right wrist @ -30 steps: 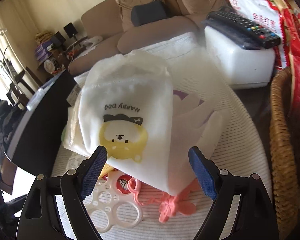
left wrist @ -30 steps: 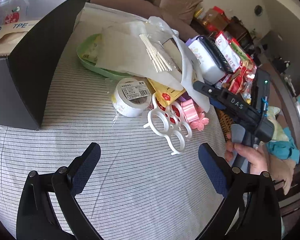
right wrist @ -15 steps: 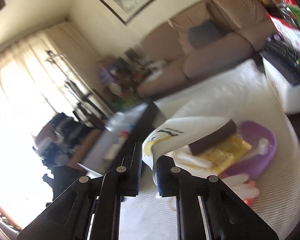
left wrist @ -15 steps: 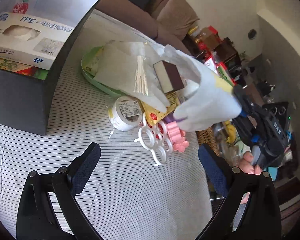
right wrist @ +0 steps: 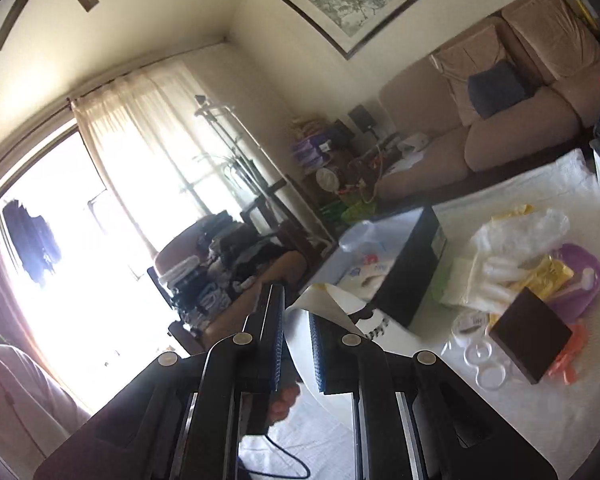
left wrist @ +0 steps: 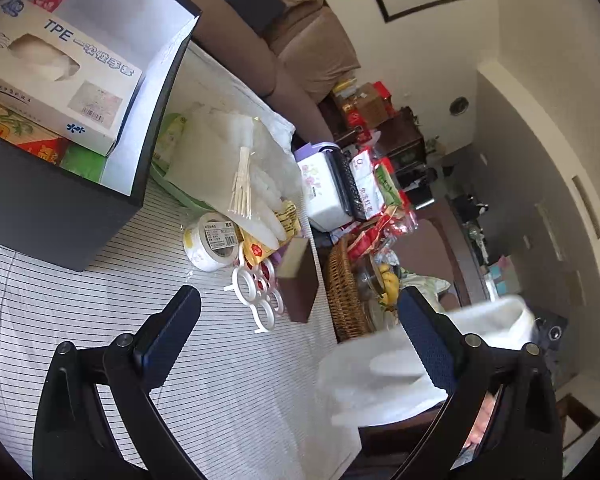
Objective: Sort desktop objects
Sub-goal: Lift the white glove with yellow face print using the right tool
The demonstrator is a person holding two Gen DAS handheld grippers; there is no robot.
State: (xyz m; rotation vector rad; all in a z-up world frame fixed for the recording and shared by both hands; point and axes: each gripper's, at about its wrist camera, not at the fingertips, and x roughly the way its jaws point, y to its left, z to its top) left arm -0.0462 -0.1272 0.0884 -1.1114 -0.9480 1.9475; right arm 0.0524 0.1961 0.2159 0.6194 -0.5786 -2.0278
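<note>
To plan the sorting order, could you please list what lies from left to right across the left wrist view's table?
Black storage box → tape roll → white ring holder → brown block → wicker basket.

Striped tablecloth (left wrist: 100, 320) carries black box (left wrist: 52, 208), tape roll (left wrist: 210, 246).

box (left wrist: 60, 204) 1 | tissue pack (left wrist: 60, 76) 1 | tape roll (left wrist: 211, 246) 1 | ring holder (left wrist: 260, 294) 1 | brown block (left wrist: 300, 284) 1 | white bag (left wrist: 384, 376) 1 | swab bundle (left wrist: 242, 184) 1 | basket (left wrist: 342, 292) 1 | remote (left wrist: 346, 184) 1 | grippers: left (left wrist: 300, 324), right (right wrist: 296, 344) 2
</note>
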